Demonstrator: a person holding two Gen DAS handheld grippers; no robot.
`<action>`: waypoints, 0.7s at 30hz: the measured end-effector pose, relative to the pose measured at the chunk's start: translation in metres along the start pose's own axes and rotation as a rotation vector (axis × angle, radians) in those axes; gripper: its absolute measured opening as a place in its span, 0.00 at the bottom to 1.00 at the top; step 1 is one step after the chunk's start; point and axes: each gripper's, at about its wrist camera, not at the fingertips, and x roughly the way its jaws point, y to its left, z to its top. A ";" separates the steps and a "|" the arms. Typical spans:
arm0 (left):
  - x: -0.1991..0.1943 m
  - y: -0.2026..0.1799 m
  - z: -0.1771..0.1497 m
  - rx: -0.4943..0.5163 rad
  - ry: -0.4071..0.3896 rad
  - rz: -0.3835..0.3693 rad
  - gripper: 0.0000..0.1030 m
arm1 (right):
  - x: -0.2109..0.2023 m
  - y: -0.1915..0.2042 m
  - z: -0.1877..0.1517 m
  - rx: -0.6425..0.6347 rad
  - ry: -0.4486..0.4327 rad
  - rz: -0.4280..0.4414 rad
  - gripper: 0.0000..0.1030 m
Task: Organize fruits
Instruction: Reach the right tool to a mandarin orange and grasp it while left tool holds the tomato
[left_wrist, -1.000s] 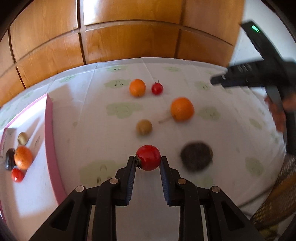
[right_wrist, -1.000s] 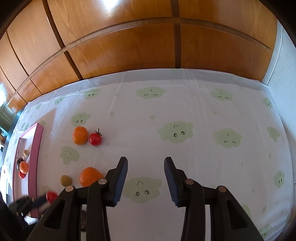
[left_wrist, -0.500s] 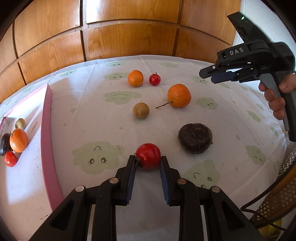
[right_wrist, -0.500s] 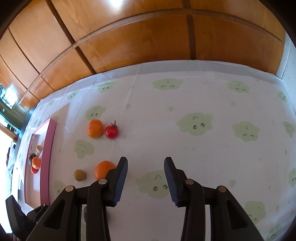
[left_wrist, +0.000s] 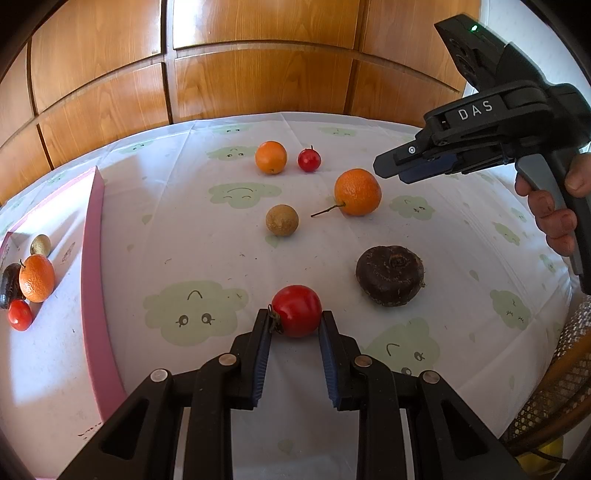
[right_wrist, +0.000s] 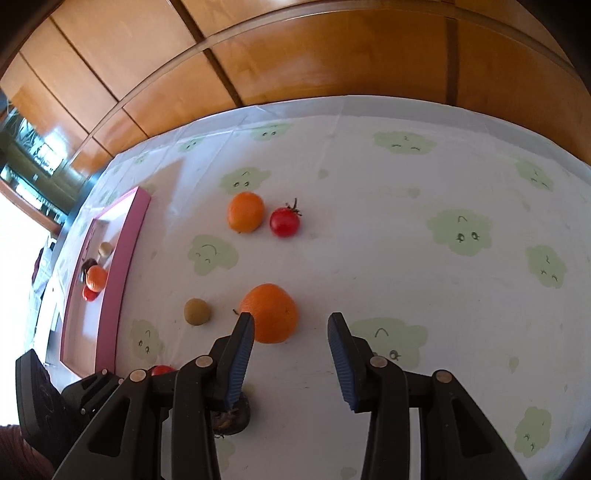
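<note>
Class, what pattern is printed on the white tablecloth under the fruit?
Pale green clouds with small drawn faces on the tablecloth, clearest in the right wrist view.

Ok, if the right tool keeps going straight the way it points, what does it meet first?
Most likely the large stemmed orange: it sits just ahead of the open right tool, toward its left finger. Depth is unclear, so it could instead land on the tablecloth beside it.

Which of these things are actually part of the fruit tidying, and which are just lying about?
Part of the job:
- red tomato in the left gripper
- oranges
- small tomato
- brown round fruit
- dark wrinkled fruit
- pink tray
- right gripper, open

Just there:
- cloud-print tablecloth
- wooden panels
- wicker chair
</note>
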 end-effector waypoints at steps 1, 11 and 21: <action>0.000 0.000 0.000 0.000 0.000 0.000 0.25 | 0.000 0.000 0.000 0.002 0.002 0.009 0.41; 0.000 -0.001 0.000 0.002 0.000 0.004 0.25 | 0.006 0.017 -0.002 -0.067 0.015 0.027 0.49; 0.000 0.000 0.000 -0.002 0.000 0.001 0.25 | 0.023 0.032 0.002 -0.120 0.018 -0.020 0.50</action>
